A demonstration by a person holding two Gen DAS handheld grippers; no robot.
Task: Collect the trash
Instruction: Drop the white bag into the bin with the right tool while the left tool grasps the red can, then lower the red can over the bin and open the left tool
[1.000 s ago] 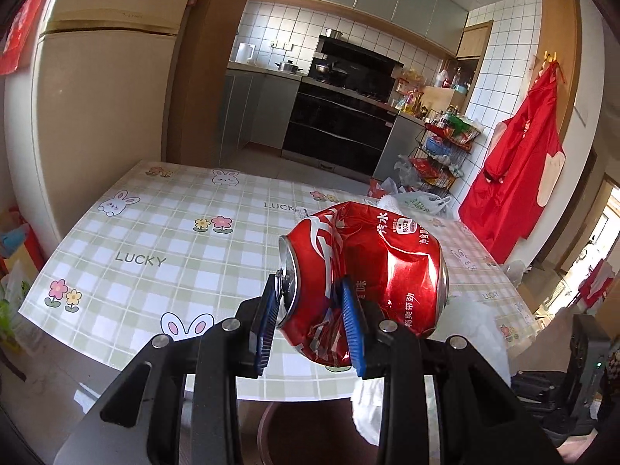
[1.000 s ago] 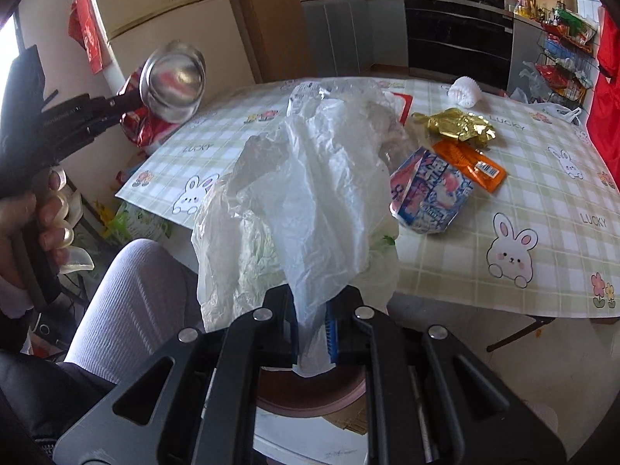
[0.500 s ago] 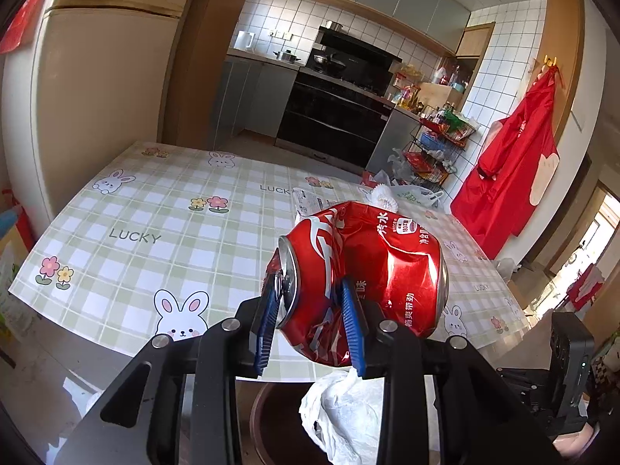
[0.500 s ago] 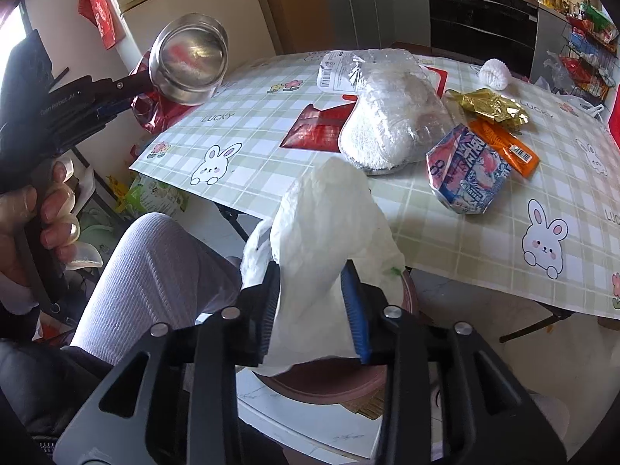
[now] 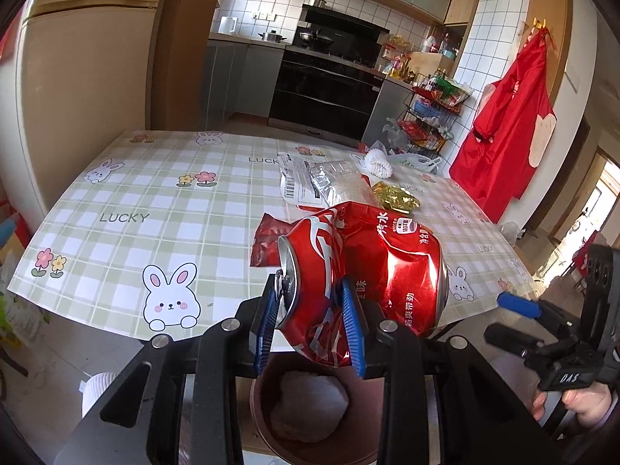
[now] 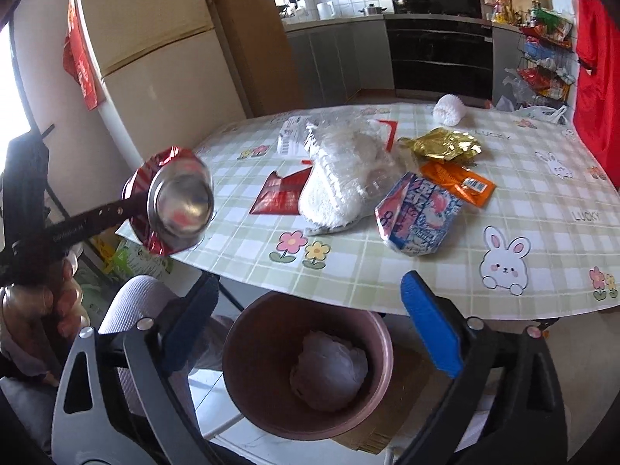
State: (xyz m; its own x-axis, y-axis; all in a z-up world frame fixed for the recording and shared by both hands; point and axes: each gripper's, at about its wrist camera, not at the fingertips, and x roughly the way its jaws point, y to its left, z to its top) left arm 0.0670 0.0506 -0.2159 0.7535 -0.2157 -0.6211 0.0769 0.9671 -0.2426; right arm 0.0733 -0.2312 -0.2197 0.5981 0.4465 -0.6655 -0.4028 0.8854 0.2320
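Left fingers (image 5: 310, 321) pinch crushed can (image 5: 360, 275); right fingers (image 6: 310, 325) opening over bin (image 6: 271, 348)

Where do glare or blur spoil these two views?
Left wrist view: hard sun glints off the crushed red can, its print still readable. Right wrist view: the can's silver end is smeared and washed out; the bin and table litter stay sharp.

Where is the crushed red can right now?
The crushed red can is clamped in the left hand-held gripper, held in the air off the table's near edge, above the brown bin.
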